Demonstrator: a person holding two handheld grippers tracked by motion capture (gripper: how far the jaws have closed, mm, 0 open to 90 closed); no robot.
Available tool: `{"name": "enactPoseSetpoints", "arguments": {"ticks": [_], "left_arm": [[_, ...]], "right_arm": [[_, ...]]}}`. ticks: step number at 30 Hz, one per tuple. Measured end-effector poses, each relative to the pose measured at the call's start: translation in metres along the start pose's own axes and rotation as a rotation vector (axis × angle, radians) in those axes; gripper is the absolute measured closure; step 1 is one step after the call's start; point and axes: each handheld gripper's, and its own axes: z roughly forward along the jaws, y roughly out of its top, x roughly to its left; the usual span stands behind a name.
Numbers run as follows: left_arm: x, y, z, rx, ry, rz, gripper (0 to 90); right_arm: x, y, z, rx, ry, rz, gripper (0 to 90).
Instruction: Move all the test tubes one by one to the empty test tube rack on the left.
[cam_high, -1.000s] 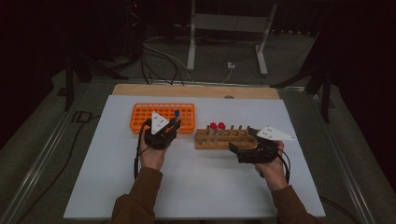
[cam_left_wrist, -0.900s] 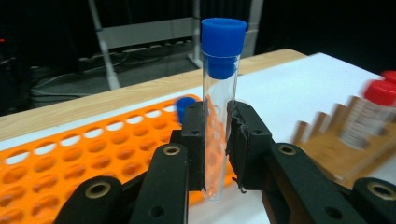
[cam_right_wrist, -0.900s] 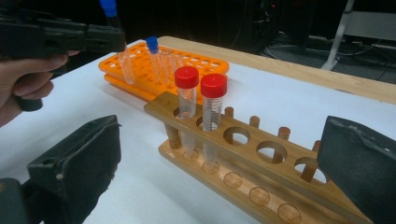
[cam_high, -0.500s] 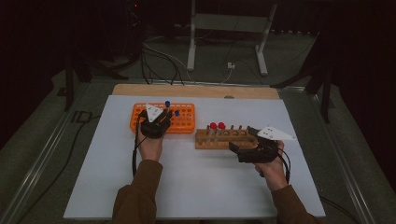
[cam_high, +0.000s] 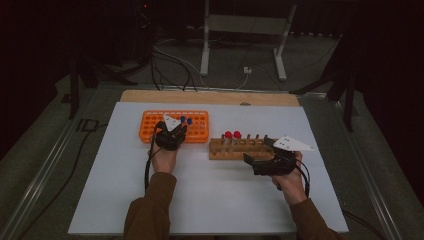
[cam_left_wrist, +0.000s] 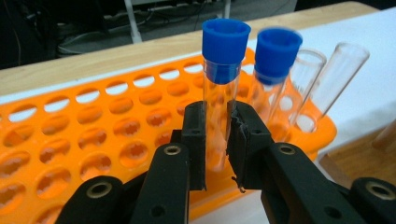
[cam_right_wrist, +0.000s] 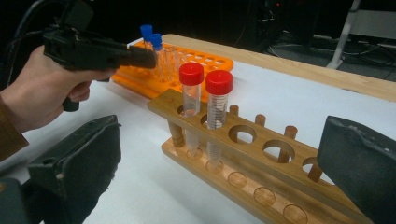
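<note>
On the white table, the largest thing is the orange rack toward the far left, a stiff plastic grid of many holes, most of them vacant; just to its right stands the wooden rack, a two-tier block with a row of large holes, carrying two red-capped tubes side by side at its left end. Both racks look rigid and steady enough to be left alone. The right gripper rests near the wooden rack's right end, its jaws spread wide and holding nothing, as the right gripper view shows. The left gripper is over the orange rack's right part, its jaws closed on the clear body of a blue-capped tube that stands upright above the rack's holes; whether its foot is already seated in a hole I cannot tell. Beside it stand a second blue-capped tube and two uncapped tubes, leaning slightly. The held tube is likely light, stiff and smooth-walled, so it may slip or pivot under a loose pinch and could crack under a hard one; the sound place to grip is where the jaws sit now, on the barrel below the cap, keeping it vertical.
</note>
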Motion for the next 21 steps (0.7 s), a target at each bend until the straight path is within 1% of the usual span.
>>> {"name": "enactPoseSetpoints", "arguments": {"ticks": [3, 6, 11, 12, 13, 14, 15, 16, 18, 19, 20, 21], "left_arm": [[0.0, 0.0, 0.001, 0.02, -0.005, 0.004, 78.5], [-0.001, -0.003, 0.004, 0.055, -0.001, 0.02, 78.5], [0.002, -0.005, 0.003, 0.055, -0.008, -0.011, 78.0], [0.003, -0.005, 0.002, 0.052, -0.014, -0.026, 77.3], [0.004, -0.006, 0.001, 0.052, -0.013, -0.029, 75.3], [0.004, -0.006, -0.001, 0.046, -0.014, -0.042, 72.4], [0.006, -0.007, -0.003, 0.038, -0.018, -0.057, 69.4], [0.008, -0.008, -0.007, 0.026, -0.025, -0.081, 66.1], [0.011, -0.01, -0.015, 0.007, -0.035, -0.103, 57.6], [0.014, -0.011, -0.02, -0.003, -0.043, -0.124, 52.3], [0.016, -0.012, -0.025, -0.015, -0.063, -0.149, 47.9], [0.018, -0.012, -0.031, -0.028, -0.073, -0.168, 43.8]], "right_arm": [[0.0, 0.0, 0.0, 0.0, -0.001, 0.0, 0.0], [0.0, 0.0, 0.0, 0.0, -0.001, 0.0, 0.0], [0.0, 0.0, 0.0, 0.0, -0.001, 0.002, 0.0], [0.0, 0.0, 0.0, -0.001, -0.001, 0.002, 0.0], [0.0, 0.0, 0.0, -0.001, -0.001, 0.002, 0.0], [0.0, 0.0, 0.0, 0.0, -0.001, 0.004, 0.0], [-0.001, 0.0, 0.001, 0.001, -0.003, 0.006, 0.0], [-0.001, 0.0, 0.0, 0.002, -0.003, 0.008, 0.0], [-0.002, 0.0, 0.0, 0.003, -0.001, 0.012, 0.0], [-0.003, 0.0, 0.0, 0.003, -0.002, 0.013, 0.0], [-0.003, 0.0, 0.0, 0.006, -0.002, 0.013, 0.0], [-0.003, 0.0, 0.001, 0.012, 0.001, 0.015, 0.5]]}}
